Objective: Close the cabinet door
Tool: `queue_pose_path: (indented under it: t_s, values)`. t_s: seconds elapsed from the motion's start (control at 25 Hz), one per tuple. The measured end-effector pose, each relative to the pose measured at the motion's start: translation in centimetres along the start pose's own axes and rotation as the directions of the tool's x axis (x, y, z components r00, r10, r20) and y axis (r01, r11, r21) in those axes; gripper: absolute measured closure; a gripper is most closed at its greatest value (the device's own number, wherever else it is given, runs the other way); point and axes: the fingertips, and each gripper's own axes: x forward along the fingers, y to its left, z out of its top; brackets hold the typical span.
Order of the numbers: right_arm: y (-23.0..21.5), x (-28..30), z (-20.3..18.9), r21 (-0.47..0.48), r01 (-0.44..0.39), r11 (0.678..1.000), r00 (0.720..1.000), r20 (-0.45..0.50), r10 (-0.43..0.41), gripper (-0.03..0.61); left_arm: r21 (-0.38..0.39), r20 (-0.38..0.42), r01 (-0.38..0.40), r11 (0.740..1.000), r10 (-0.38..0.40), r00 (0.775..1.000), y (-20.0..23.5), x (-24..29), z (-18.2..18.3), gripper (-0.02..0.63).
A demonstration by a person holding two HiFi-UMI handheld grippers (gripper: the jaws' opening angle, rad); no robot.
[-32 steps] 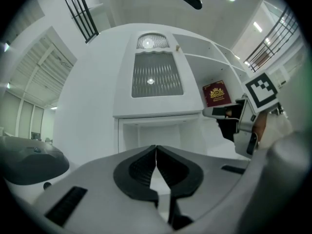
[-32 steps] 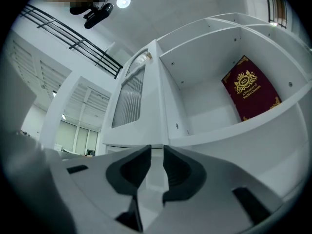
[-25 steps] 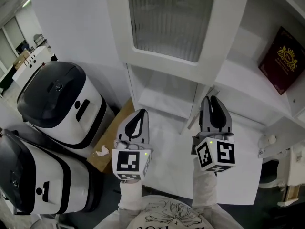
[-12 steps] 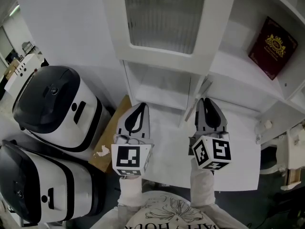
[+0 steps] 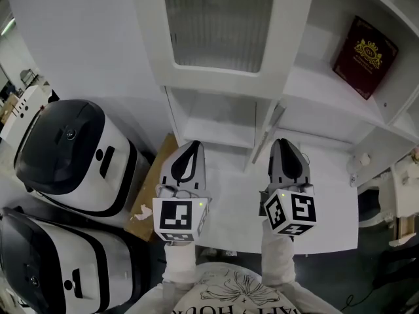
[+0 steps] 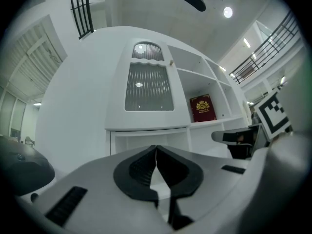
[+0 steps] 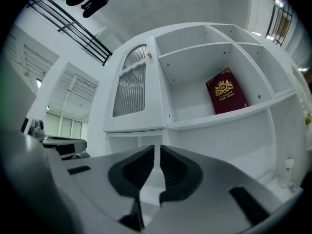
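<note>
The white cabinet door [image 5: 222, 77] with its ribbed glass pane [image 5: 216, 18] stands over the cabinet's left half; shelves to its right lie open. Both grippers point level at the cabinet, below the door and apart from it. My left gripper [image 5: 192, 146] is shut with nothing in it, its tips touching in the left gripper view [image 6: 156, 149]. My right gripper [image 5: 283, 142] has just been closing. A narrow slit remains between its tips [image 7: 157, 150], and nothing is in it. A thin white panel edge [image 5: 265, 136] slants down between the two grippers, just ahead of them.
A dark red book [image 5: 364, 56] leans on the open shelf at the right. Two black-and-white appliances [image 5: 72, 152] [image 5: 46, 267] stand at the left beside a cardboard box [image 5: 157, 188]. A white surface [image 5: 327, 201] lies under the right gripper.
The right gripper's fingers have drawn much closer together. Both grippers sit a little nearer the cabinet, and the view has shifted so the book is further left.
</note>
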Motion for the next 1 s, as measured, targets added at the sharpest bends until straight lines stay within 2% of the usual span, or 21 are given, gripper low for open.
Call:
queue_pose_path:
  t_s: [0.36, 1.0]
  values:
    - [0.3, -0.4, -0.4, -0.009, 0.023, 1.0, 1.0, -0.005, -0.023, 0.544, -0.013, -0.002, 0.037, 0.999, -0.037, 0.999, -0.1, 0.3, -0.3, 0.609]
    - [0.5, -1.1, -0.3, -0.021, 0.032, 0.999, 1.0, 0.001, -0.032, 0.545, -0.022, 0.006, 0.037, 0.999, -0.037, 0.999, 0.0, 0.0, -0.3, 0.609]
